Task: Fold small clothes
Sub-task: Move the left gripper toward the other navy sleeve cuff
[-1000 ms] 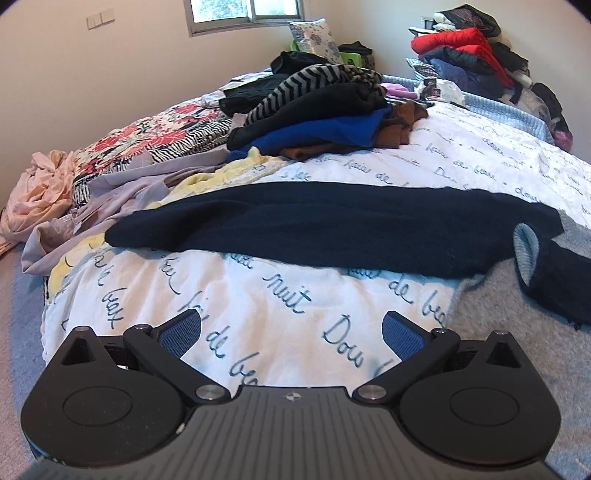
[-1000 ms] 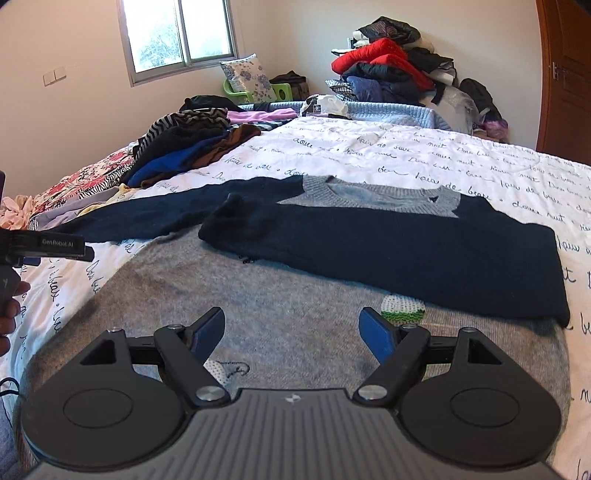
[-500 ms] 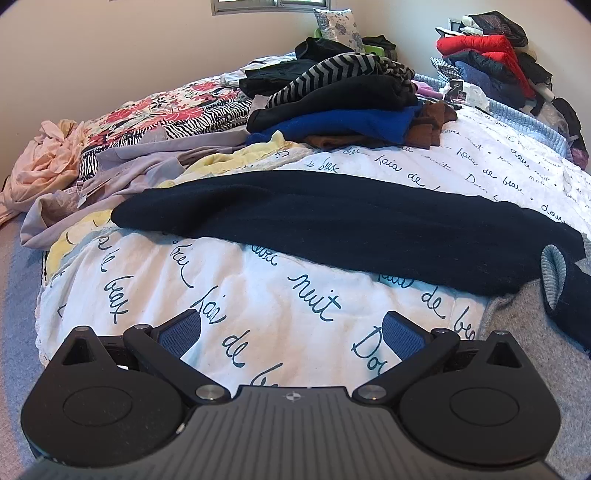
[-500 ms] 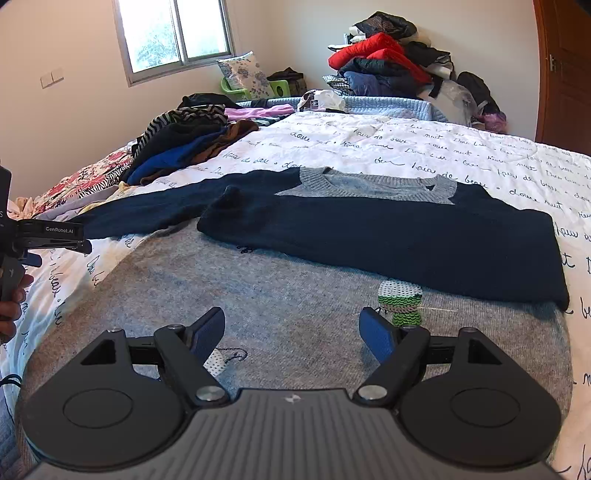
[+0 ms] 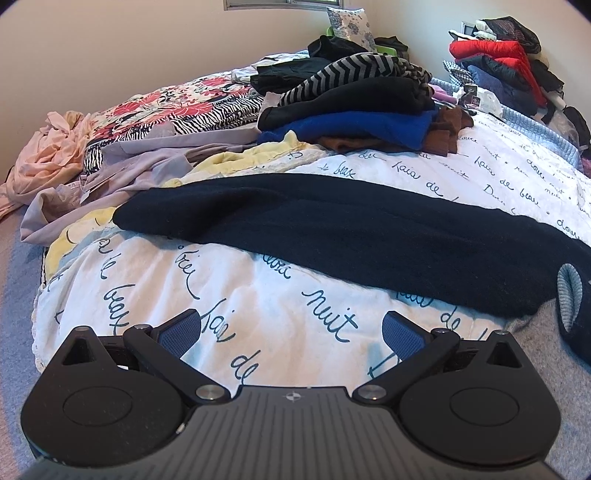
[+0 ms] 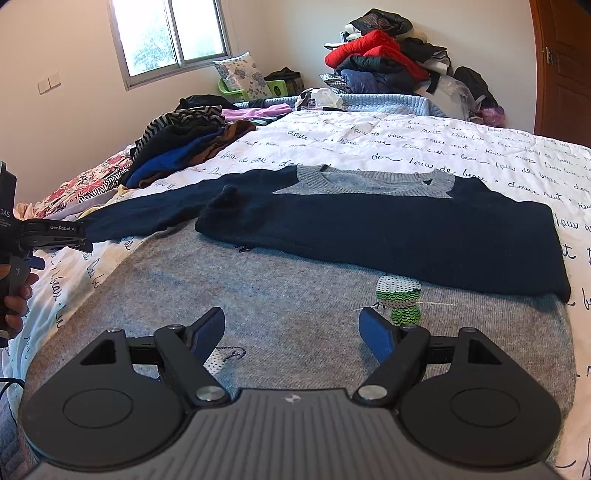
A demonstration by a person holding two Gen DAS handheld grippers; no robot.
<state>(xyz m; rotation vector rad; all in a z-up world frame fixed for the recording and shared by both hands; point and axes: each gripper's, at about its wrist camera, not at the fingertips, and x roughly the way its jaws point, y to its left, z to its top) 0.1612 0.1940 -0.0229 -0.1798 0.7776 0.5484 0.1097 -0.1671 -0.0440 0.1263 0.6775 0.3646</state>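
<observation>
One navy sleeve (image 5: 332, 221) still lies unfolded crosswise ahead of the released left claw (image 5: 291, 332), nearer than the equally released right claw (image 6: 291, 332).

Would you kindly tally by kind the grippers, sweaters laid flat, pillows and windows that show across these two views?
grippers: 2, the left gripper and the right gripper
sweater: 1
pillow: 1
window: 1
total: 5

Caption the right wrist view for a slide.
Open right gripper hovers over grey sweater, one navy sleeve folded across.
</observation>
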